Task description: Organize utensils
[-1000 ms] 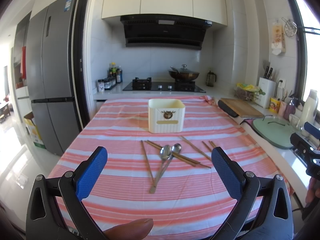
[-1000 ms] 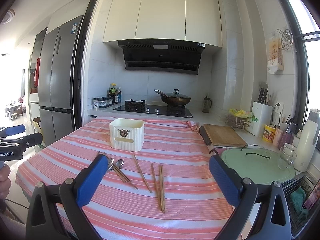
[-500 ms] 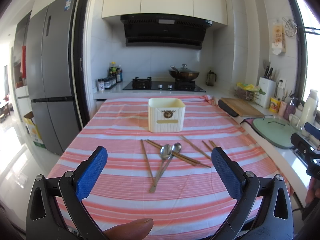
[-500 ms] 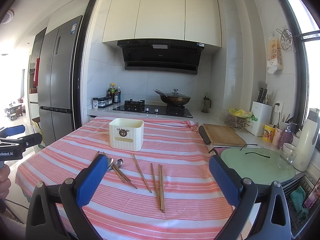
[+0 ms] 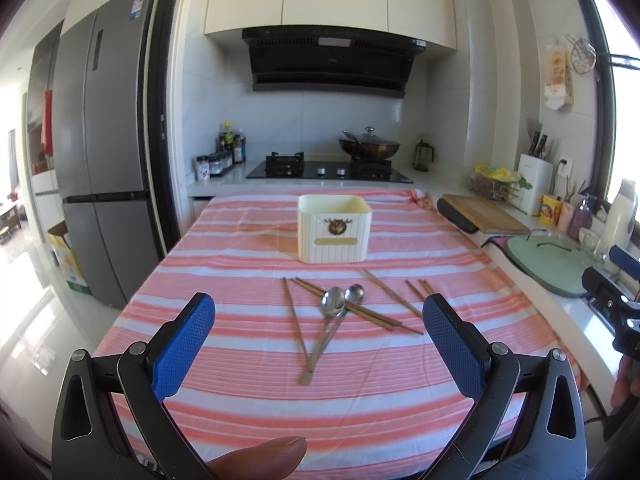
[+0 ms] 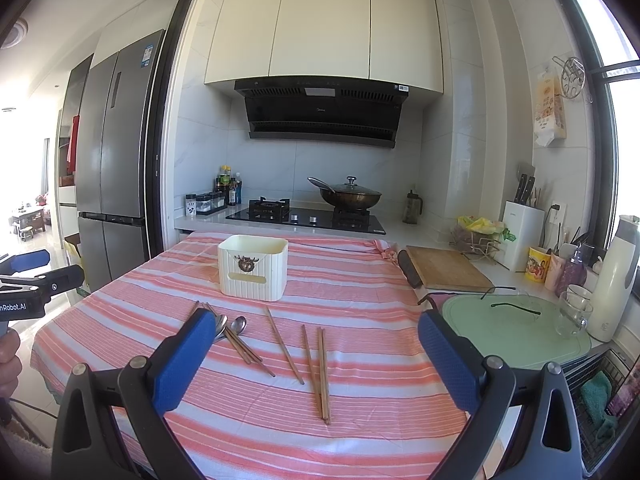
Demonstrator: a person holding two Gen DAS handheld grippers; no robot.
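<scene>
A cream utensil box point(image 5: 334, 228) stands upright mid-table on the pink striped cloth point(image 5: 240, 360); it also shows in the right wrist view point(image 6: 253, 267). In front of it lie two metal spoons point(image 5: 332, 308) crossed over several wooden chopsticks point(image 5: 360, 310). The right wrist view shows more chopsticks point(image 6: 320, 368) and the spoons point(image 6: 232, 326). My left gripper point(image 5: 320, 344) is open and empty, above the table's near edge. My right gripper point(image 6: 312, 364) is open and empty, near the table's right front.
A wooden cutting board point(image 6: 448, 274) and a green board point(image 6: 516, 330) lie on the counter to the right, with a glass point(image 6: 572, 314) and a white flask point(image 6: 612, 280). A stove with a wok point(image 5: 368, 148) is behind the table. A fridge point(image 5: 100, 160) stands left.
</scene>
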